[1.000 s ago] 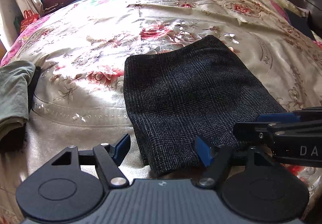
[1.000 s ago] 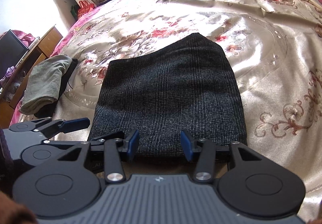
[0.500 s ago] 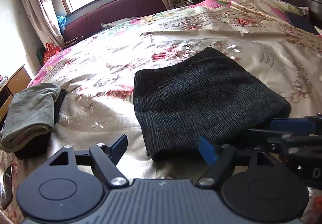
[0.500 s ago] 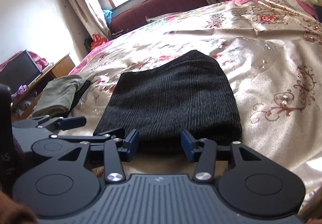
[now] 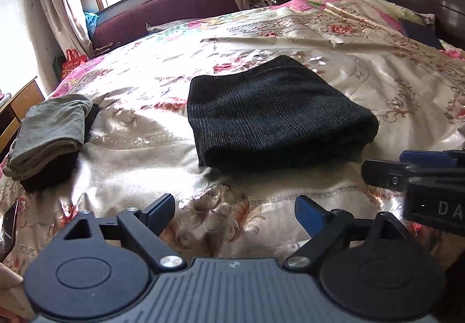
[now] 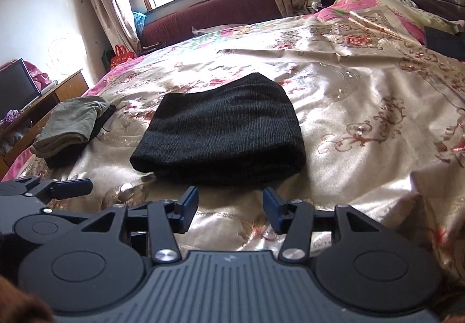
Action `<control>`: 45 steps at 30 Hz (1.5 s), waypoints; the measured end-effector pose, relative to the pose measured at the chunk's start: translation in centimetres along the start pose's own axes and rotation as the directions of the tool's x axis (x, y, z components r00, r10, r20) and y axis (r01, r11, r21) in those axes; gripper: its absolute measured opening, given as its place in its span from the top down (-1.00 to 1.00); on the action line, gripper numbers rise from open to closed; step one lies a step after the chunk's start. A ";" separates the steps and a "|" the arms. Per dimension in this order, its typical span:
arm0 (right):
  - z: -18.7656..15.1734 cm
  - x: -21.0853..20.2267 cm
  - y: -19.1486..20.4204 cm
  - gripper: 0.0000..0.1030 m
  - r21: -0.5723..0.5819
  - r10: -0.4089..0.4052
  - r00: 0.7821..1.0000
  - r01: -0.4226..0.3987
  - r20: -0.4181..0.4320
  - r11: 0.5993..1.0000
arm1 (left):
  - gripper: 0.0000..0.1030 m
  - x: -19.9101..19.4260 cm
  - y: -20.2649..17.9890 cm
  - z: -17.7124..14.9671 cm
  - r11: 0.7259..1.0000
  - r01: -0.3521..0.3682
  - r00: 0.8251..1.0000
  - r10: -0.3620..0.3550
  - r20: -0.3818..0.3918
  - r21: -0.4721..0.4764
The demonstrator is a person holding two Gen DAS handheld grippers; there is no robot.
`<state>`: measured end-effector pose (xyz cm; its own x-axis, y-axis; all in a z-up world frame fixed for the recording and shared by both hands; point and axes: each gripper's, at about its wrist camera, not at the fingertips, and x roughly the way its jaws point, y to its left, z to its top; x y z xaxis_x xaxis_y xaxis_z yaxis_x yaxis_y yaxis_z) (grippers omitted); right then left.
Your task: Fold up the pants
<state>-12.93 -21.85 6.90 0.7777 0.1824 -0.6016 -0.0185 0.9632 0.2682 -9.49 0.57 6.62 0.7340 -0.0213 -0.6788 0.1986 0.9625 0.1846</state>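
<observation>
Dark checked pants lie folded in a thick rectangle on the floral bedspread; they also show in the right wrist view. My left gripper is open and empty, held back from the pants' near edge, over bare bedspread. My right gripper is open and empty, just short of the folded pants' near edge. The right gripper shows at the right edge of the left wrist view.
A folded olive-grey garment on a dark one lies at the bed's left edge. A wooden cabinet stands left of the bed. A maroon sofa under the window, pillows and headboard at far right.
Both grippers have pulled back from the pants and tilted up. The pants lie free on the bed, and more of the room shows.
</observation>
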 end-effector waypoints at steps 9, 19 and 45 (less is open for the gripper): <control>-1.3 -1.4 1.7 -0.05 -0.090 -0.059 0.998 0.060 0.019 0.994 | -1.00 -0.5 0.9 -1.6 0.999 0.045 0.999 -0.044 0.024 -0.028; -1.7 -1.5 2.7 -0.09 -0.138 -0.036 0.999 0.039 0.031 0.990 | -1.00 -0.2 1.0 -2.2 0.999 0.044 0.999 -0.044 0.014 -0.029; -1.8 -0.2 1.4 -0.09 -0.051 0.001 1.000 -0.001 -0.007 0.999 | -1.00 0.3 0.7 -2.8 0.999 0.032 0.999 -0.031 0.019 -0.023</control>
<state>-14.20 -20.20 6.03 0.7734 0.1846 -0.6065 -0.0513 0.9717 0.2304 -10.97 1.97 4.57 0.7395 -0.0563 -0.6708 0.2064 0.9674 0.1464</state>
